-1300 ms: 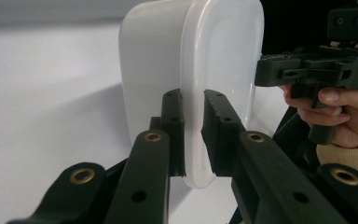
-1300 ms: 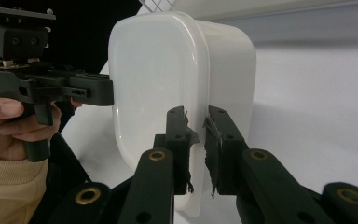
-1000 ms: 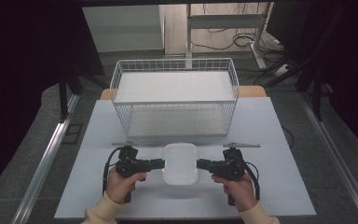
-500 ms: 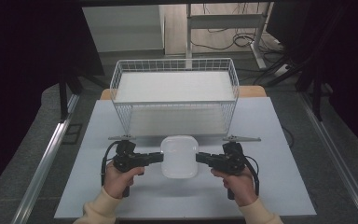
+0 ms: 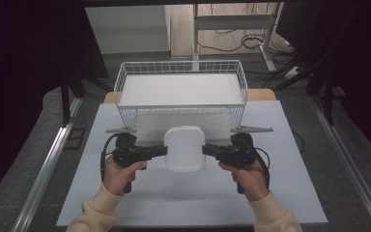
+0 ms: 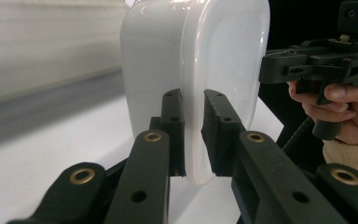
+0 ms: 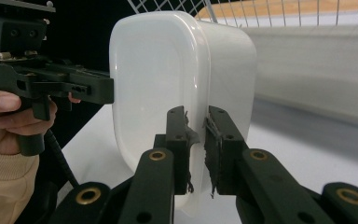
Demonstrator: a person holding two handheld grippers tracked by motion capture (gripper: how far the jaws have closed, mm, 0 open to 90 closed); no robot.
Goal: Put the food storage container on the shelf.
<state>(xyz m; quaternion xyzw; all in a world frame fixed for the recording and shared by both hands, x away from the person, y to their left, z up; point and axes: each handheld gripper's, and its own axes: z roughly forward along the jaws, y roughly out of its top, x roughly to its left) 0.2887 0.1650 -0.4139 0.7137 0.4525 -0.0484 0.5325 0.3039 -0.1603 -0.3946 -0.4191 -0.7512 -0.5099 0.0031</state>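
A white plastic container [image 5: 185, 148] with rounded corners hangs above the white table, held from both sides. My left gripper [image 5: 163, 150] is shut on its left rim, my right gripper [image 5: 205, 149] on its right rim. In the left gripper view the container [image 6: 196, 70] has its rim pinched between the two black jaws of my left gripper [image 6: 193, 135]. The right gripper view shows the same container [image 7: 182, 84] clamped at the rim by my right gripper [image 7: 196, 149]. A white wire basket [image 5: 181, 94] stands just behind the container.
The white tabletop [image 5: 188, 198] lies under the container, with bare room in front of the hands. Behind the basket are a desk frame and cables on the floor. Metal rails [image 5: 48, 164] run along both sides of the table.
Both grippers have lifted the container off the table and carried it forward, toward the wire basket. Both stayed shut on its rim.
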